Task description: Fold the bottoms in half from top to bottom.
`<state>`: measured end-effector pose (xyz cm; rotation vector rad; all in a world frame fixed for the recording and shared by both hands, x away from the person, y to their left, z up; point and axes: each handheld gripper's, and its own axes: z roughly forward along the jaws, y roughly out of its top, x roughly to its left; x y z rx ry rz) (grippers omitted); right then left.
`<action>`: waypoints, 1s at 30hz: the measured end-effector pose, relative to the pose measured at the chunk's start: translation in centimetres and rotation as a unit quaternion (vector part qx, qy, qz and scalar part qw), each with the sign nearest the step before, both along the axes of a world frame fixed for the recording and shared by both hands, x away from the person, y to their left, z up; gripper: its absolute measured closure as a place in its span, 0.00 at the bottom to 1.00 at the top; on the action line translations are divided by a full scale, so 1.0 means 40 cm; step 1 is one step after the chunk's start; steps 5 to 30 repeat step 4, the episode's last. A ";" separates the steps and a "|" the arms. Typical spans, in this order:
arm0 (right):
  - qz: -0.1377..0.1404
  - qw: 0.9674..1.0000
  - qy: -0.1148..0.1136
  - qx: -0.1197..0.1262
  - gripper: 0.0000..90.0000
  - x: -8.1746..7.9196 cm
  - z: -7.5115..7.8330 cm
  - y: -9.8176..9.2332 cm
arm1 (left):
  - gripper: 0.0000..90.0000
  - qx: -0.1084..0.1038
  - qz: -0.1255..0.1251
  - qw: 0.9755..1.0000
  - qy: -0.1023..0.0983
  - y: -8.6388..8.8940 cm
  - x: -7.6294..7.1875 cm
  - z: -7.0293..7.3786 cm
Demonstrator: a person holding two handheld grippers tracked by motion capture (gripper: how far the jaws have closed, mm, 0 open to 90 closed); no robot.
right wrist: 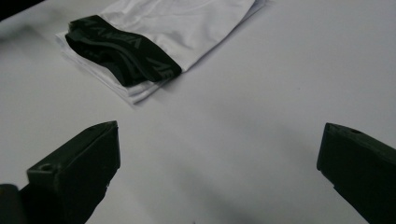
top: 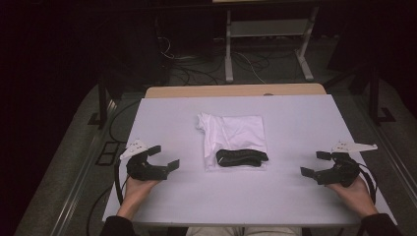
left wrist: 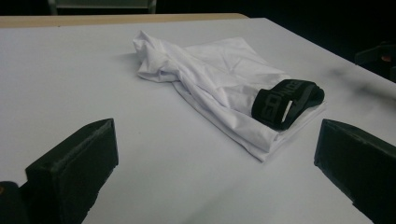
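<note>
While both grippers rest wide open and empty at the table's (top: 295, 118) near edge, the folded white garment (top: 236, 135) lies mid-table, black waistband (top: 242, 157) nearest the person. Left gripper (top: 164, 158) and right gripper (top: 311, 163) sit well apart from it. Layers look thin, possibly several; pinch low at the corners.

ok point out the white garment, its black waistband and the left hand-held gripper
white garment (top: 236, 132), high view, on the middle of the folded white cloth
black waistband (left wrist: 286, 100), left gripper view, on the band's lettered side
left hand-held gripper (top: 165, 158), high view, midway between its open jaw tips
</note>
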<state>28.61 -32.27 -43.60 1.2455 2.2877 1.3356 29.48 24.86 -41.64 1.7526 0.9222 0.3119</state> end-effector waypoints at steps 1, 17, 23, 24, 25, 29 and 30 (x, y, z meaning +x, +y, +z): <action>0.001 1.000 -0.002 -0.001 0.00 -0.002 0.000 -0.001 | 0.00 -0.002 0.001 1.000 -0.001 0.001 -0.002 0.001; 0.002 1.000 0.000 0.007 0.00 -0.005 0.000 -0.003 | 0.00 -0.005 0.002 1.000 -0.003 0.008 -0.005 0.000; 0.002 1.000 0.000 0.007 0.00 -0.005 0.000 -0.003 | 0.00 -0.005 0.002 1.000 -0.003 0.008 -0.005 0.000; 0.002 1.000 0.000 0.007 0.00 -0.005 0.000 -0.003 | 0.00 -0.005 0.002 1.000 -0.003 0.008 -0.005 0.000; 0.002 1.000 0.000 0.007 0.00 -0.005 0.000 -0.003 | 0.00 -0.005 0.002 1.000 -0.003 0.008 -0.005 0.000; 0.002 1.000 0.000 0.007 0.00 -0.005 0.000 -0.003 | 0.00 -0.005 0.002 1.000 -0.003 0.008 -0.005 0.000; 0.002 1.000 0.000 0.007 0.00 -0.005 0.000 -0.003 | 0.00 -0.005 0.002 1.000 -0.003 0.008 -0.005 0.000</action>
